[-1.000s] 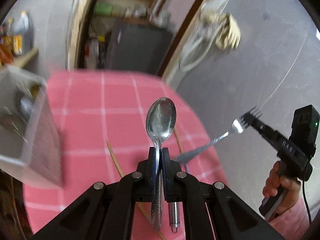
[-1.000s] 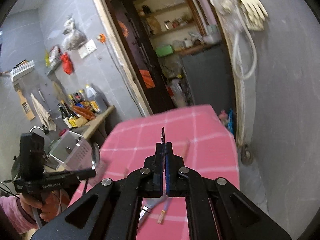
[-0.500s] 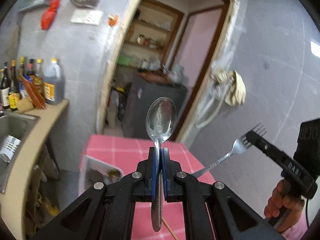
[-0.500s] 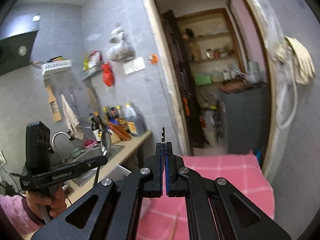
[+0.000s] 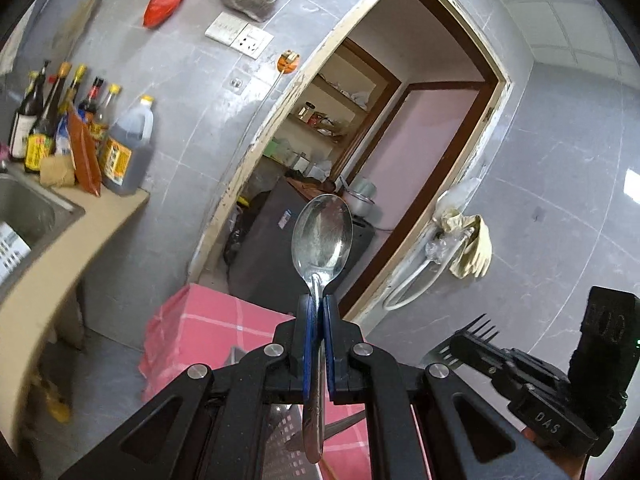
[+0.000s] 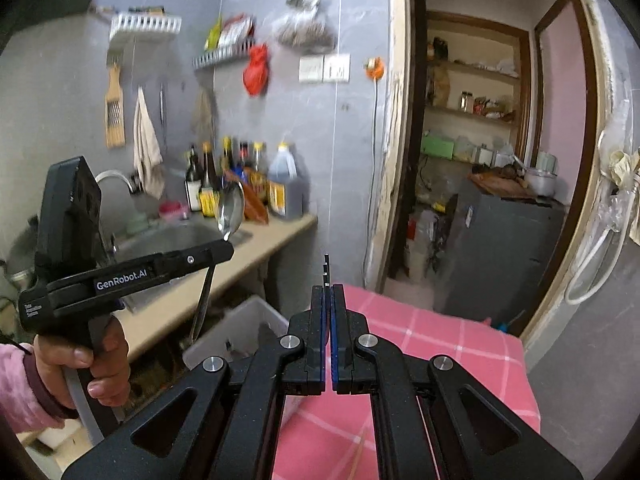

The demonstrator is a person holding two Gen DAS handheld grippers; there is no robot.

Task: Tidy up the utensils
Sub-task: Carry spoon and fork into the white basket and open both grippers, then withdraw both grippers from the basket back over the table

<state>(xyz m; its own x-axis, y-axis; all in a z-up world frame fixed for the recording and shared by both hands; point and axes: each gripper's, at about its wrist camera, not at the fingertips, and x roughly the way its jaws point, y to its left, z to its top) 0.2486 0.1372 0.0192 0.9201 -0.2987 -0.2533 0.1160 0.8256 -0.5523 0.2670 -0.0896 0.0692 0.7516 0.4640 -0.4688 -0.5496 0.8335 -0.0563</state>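
Spoon (image 5: 322, 236) neck clamped between left jaws, bowl seemingly upright.

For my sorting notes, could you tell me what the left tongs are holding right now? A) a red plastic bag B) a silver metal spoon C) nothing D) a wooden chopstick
B: the silver metal spoon stands bowl-up, its neck clamped between the left tongs.

1. Left tool (image 5: 316, 312): matte black linkage arms are showing round silver screws; the finger pads are showing blue inner faces.
2. Right tool (image 6: 328, 300): same black build and blue pads.
3. White "GenRobot.AI" lettering is showing on the left tool's side.
4. The person is wearing a fuzzy pink sleeve (image 6: 20, 392).
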